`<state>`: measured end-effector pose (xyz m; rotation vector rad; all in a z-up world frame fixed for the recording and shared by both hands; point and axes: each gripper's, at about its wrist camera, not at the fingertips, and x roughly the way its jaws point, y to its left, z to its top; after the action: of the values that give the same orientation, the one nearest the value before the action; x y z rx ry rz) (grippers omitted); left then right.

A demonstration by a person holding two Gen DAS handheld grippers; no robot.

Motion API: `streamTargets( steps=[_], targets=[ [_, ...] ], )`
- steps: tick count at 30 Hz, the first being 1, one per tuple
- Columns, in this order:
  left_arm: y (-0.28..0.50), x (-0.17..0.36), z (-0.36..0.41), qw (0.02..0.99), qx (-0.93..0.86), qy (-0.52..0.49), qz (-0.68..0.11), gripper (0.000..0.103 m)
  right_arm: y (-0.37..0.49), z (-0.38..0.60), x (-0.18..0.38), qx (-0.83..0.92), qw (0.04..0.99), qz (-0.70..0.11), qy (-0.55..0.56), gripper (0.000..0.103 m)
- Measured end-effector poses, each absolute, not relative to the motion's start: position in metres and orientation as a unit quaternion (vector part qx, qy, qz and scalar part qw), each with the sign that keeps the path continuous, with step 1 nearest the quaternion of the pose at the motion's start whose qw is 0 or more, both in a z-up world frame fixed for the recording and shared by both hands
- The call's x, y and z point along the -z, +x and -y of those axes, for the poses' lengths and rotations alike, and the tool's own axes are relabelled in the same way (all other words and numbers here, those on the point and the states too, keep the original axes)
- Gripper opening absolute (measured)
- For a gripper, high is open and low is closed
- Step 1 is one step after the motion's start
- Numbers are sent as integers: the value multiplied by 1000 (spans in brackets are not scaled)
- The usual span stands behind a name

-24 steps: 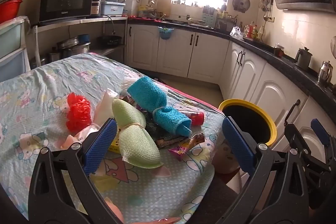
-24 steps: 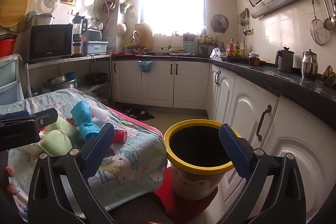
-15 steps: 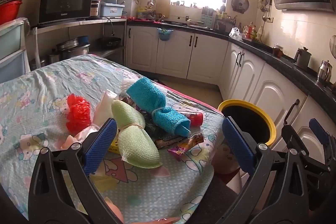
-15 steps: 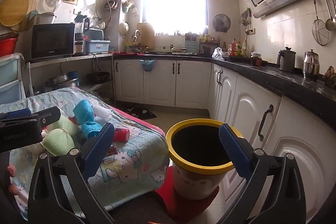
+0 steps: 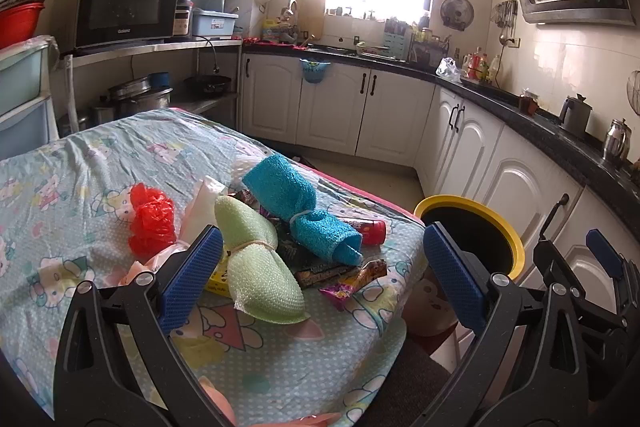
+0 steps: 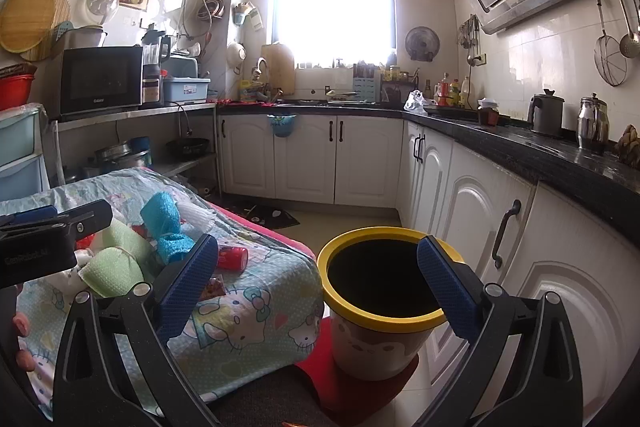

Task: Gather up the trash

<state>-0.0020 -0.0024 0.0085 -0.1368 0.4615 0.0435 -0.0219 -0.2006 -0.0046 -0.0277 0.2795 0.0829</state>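
A pile of trash lies on the cloth-covered table (image 5: 80,155): a green foam wrap (image 5: 260,267), a blue foam wrap (image 5: 304,211), a red net ball (image 5: 152,219), a small red can (image 5: 370,229), dark snack packets (image 5: 320,267) and a purple candy wrapper (image 5: 344,287). A yellow-rimmed bin (image 6: 380,291) stands on the floor right of the table; it also shows in the left wrist view (image 5: 472,223). My left gripper (image 5: 320,275) is open above the near side of the pile. My right gripper (image 6: 318,283) is open and empty, in front of the bin.
White cabinets (image 6: 460,203) under a black counter (image 6: 560,151) run along the back and right. A microwave (image 5: 124,7) sits on a metal shelf at left. A red mat (image 6: 316,379) lies under the bin. Plastic drawers (image 5: 24,95) stand far left.
Both views have shifted slightly; the grippers moved a little. Both stay open and nothing was picked up.
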Motion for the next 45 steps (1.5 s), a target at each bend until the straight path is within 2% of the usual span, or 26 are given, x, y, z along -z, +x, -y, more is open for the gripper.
streamTargets(
  steps=[27,45],
  targets=[
    [-7,-16,-1,974,-23,-65,-216,92,-21,198,2,-48,989,-141,-15,97],
    [0,-7,-30,970,-47,-91,-222,92,-4,178,4,-110,977,-176,-43,97]
  ],
)
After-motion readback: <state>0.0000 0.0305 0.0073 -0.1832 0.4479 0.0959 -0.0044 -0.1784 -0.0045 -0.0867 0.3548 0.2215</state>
